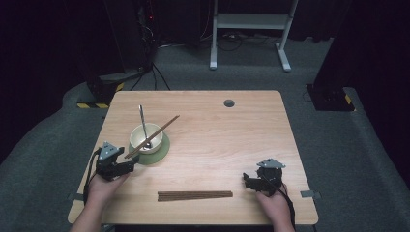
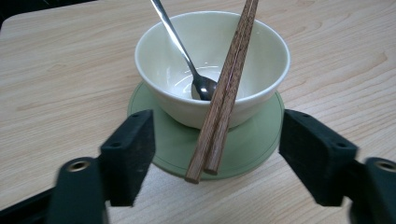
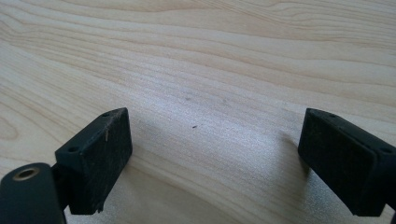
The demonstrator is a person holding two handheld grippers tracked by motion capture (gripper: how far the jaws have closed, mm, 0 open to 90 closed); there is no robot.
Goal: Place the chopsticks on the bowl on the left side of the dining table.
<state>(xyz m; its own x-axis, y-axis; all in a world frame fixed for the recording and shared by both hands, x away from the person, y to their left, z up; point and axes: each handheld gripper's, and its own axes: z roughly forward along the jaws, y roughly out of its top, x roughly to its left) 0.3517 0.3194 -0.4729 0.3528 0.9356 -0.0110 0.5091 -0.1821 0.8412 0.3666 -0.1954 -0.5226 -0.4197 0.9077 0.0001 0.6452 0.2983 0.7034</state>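
A cream bowl [image 1: 145,135] [image 2: 210,60] stands on a green saucer [image 1: 162,152] [image 2: 252,144] at the table's left. A metal spoon [image 1: 142,121] [image 2: 182,51] leans inside it. A pair of brown chopsticks [image 1: 154,135] [image 2: 224,98] lies slanted across the bowl's rim, its near ends over the saucer. My left gripper [image 1: 133,162] [image 2: 215,154] sits just in front of the saucer, open; the chopstick ends lie between its jaws, and neither pad touches them. My right gripper [image 1: 247,181] [image 3: 215,154] rests low over bare wood at the front right, open with nothing between its jaws.
More brown chopsticks [image 1: 195,195] lie together in a row near the table's front edge, between my two hands. A round cable hole [image 1: 229,103] is at the back of the wooden table [image 1: 217,140]. Beyond the table are dark stands and a white frame.
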